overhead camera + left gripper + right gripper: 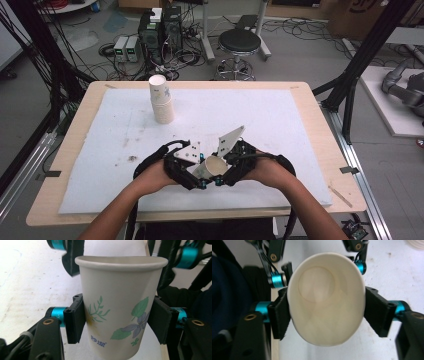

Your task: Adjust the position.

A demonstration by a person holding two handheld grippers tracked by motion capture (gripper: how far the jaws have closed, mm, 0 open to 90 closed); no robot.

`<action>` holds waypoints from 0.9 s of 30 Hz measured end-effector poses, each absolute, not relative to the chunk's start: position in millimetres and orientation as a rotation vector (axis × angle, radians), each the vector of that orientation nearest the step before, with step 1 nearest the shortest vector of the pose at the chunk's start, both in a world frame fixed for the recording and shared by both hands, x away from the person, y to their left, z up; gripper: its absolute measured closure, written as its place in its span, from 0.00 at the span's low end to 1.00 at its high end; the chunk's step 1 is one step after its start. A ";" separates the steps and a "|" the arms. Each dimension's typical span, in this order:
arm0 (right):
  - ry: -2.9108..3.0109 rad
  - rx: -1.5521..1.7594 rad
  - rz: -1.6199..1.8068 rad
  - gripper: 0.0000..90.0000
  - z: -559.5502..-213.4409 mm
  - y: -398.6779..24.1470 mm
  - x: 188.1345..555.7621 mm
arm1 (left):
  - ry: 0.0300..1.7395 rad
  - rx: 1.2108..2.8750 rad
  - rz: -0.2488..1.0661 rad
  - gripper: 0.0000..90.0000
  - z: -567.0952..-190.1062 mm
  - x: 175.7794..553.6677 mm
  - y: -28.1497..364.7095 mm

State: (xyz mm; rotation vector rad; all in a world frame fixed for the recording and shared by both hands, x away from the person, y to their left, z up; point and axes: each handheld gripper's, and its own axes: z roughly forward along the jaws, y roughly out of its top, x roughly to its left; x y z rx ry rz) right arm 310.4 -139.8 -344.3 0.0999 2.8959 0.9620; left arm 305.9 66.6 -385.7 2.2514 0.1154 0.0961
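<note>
Grip status, left hand-held gripper (117, 322): its two black pads are pressed against opposite sides of a paper cup (120, 302), clamping the flower-printed wall about halfway up. The cup sits upright in the left gripper view, mouth uppermost, so this grip appears to carry it alone.

Right hand-held gripper (324, 315): its jaws stand either side of the same cup's rim and look straight into the open mouth. The left pad sits at the rim; the right pad stands just clear of it. Judged released, not pinching. The arrangement reads as a transfer between grippers: one takes the wall while the other lets go at the mouth.

Position: in the high view the left hand-held gripper (186, 167) and the right hand-held gripper (235, 165) meet nose to nose at the near edge of the white mat (280, 125), with the paper cup (214, 166) between them, tilted, lifted off the mat rather than resting on it.

Beyond both grippers, towards the far side of the table (320, 150), stands a stack of paper cups (161, 100), leaning slightly. Its exact number cannot be told.

Count: two grippers, one cup in hand, one stack, one mat.
</note>
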 end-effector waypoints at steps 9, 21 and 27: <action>2.752 0.200 1.270 0.27 -341.7 -165.2 309.0 | 0.196 2.156 0.095 0.39 -396.3 303.2 79.0; 2.500 0.433 1.498 0.27 -361.6 -206.5 305.3 | 0.336 1.972 0.162 0.37 -408.5 304.2 106.5; 2.410 0.536 1.524 0.23 -370.5 -221.3 304.2 | 0.392 1.883 0.213 0.37 -409.3 306.8 122.1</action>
